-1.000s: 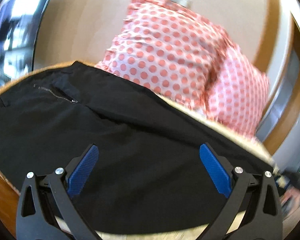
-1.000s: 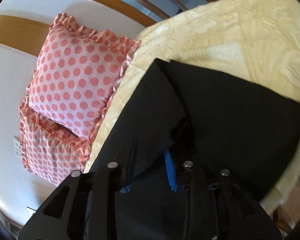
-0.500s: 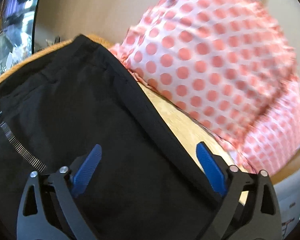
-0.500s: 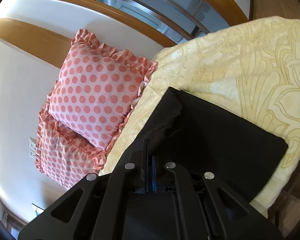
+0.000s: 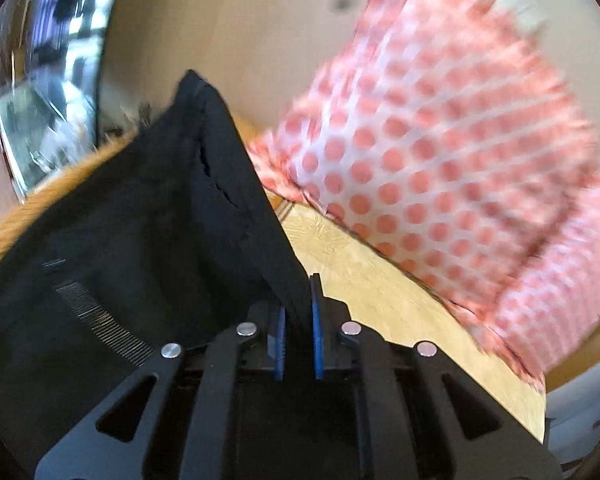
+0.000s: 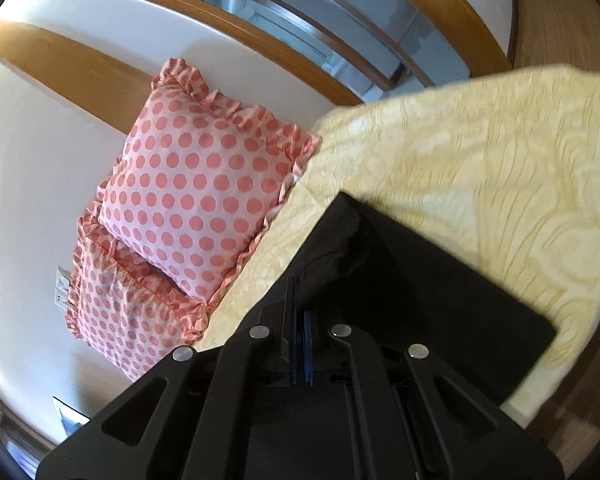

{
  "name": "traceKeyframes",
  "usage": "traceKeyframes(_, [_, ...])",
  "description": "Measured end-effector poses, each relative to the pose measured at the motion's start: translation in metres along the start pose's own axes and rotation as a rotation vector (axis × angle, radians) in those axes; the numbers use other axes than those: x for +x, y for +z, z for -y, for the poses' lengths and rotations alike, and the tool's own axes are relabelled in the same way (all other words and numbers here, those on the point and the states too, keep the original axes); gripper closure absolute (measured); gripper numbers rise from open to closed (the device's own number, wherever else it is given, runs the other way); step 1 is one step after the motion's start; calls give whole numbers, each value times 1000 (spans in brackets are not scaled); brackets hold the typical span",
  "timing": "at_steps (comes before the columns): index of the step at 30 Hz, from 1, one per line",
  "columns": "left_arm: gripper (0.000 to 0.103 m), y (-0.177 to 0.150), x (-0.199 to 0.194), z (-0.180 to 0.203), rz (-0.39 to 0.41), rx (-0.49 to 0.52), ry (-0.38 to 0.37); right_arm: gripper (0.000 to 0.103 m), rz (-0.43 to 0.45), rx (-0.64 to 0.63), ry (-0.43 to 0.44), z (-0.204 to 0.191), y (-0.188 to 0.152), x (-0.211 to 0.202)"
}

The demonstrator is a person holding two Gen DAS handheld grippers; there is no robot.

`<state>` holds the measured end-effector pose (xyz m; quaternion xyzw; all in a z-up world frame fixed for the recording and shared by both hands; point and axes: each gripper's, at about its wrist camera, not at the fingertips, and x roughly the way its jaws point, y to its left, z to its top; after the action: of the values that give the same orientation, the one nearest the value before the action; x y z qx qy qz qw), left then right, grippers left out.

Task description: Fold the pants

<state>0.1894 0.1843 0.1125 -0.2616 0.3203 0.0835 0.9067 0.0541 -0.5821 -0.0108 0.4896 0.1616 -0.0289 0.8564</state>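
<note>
Black pants (image 5: 148, 240) lie on the yellow patterned bedspread (image 5: 380, 292), part lifted at two edges. In the left wrist view the fabric rises in a peak toward the wall, w/ a zip (image 5: 100, 320) showing on the flat part to the left. Left gripper (image 5: 298, 328) is pinched on the pants' right-hand edge, blue pads (image 5: 317, 332) drawn close w/ black cloth between them. Just right of that edge the bedspread is bare, then the pink polka-dot pillows (image 5: 440, 152), blurred.

Right wrist view: pants (image 6: 420, 292) spread as a dark slab over the bedspread (image 6: 480, 168), far corner near the bed's right side. Right gripper (image 6: 300, 332) is clamped on a bunched fold of the pants, pads nearly touching, cloth running up from them to a point. Left of it, two frilled polka-dot pillows (image 6: 204, 196), one stacked partly over the other, lean against the white wall (image 6: 32, 168) w/ a wood band (image 6: 72, 68) across it. A wall socket (image 6: 62, 288) sits beside the lower pillow. Wood floor (image 6: 560, 12) at upper right
</note>
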Motion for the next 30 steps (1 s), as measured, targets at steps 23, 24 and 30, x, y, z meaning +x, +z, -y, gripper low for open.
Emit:
traceKeyframes(23, [86,-164,-104,-108,-31,-13,124,100,25,79,-133,29,-8,-44])
traceKeyframes(24, [86,-165,-101,-109,-39,-18,121,100,19,75,-152,31,-9,-43])
traceKeyframes(30, [72,-173,-112,-103,5,65,141,77,15,-14,-319,26,-18,-47])
